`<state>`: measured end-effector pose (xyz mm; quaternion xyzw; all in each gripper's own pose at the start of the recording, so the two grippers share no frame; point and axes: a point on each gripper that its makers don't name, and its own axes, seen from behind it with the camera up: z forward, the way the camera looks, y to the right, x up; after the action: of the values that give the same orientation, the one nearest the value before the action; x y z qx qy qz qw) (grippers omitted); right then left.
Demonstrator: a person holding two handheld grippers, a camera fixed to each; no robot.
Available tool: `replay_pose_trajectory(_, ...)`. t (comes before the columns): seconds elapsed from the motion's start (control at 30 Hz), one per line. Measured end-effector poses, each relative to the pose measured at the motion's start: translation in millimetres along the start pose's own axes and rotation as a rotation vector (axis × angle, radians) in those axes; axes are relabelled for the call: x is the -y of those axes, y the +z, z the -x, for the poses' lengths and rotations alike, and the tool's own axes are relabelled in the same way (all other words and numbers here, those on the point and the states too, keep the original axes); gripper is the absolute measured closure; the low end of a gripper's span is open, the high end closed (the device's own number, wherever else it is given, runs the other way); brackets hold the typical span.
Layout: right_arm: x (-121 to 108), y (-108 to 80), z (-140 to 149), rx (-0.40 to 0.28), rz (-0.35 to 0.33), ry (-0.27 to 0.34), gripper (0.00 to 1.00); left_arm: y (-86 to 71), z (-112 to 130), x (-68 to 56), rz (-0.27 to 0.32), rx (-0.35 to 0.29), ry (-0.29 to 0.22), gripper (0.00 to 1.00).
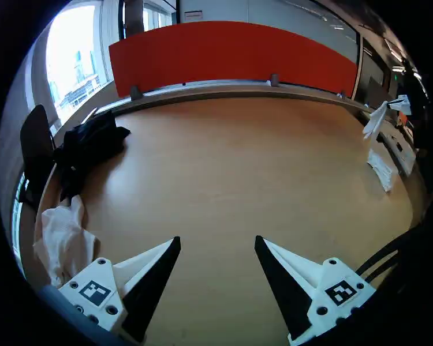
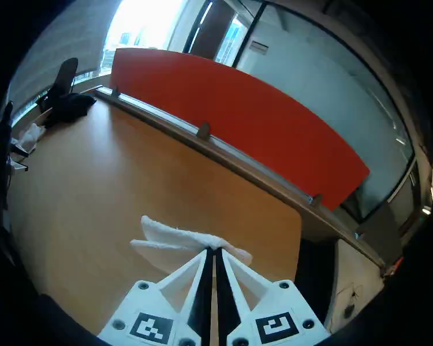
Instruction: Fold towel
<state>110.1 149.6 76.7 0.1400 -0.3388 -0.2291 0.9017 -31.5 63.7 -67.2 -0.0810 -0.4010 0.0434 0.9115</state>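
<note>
Desk [image 2: 101,173] of wood, red partition [image 2: 234,115], towel [image 2: 176,239]

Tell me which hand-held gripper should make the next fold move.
Right. The right hand-held gripper is shut on the white towel at its edge; the left hand-held gripper is open above bare desk, holding nothing.

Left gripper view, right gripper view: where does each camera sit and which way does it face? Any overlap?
Left gripper view: rides the left hand-held gripper, low over the table, facing the red divider; its own two fingers show, open.
Right gripper view: rides the right hand-held gripper, looking down across the table at the divider; its own fingers show, shut on a towel.
Shared: table, divider, black cloth at one table end.
</note>
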Motion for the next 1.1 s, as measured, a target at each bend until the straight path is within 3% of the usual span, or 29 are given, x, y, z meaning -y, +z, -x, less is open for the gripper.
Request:
replay_pose_trajectory(0.27,-7,-19.9,32,0.032,0.012,0.03,0.96,-0.8,-4,-3.4,0.007,-0.004,0.011,0.05)
replay_pose_trajectory(0.67,-11,-47.8,113,0.139,0.041,0.095,0.96,-1.1,-4,-11.3,0.023,-0.003,0.03,0.05)
replay_pose_trajectory(1.1,-11,-53.3,156,0.21,0.063,0.14,0.96,-3.8,-6,-9.2,0.022,-0.006,0.041,0.05)
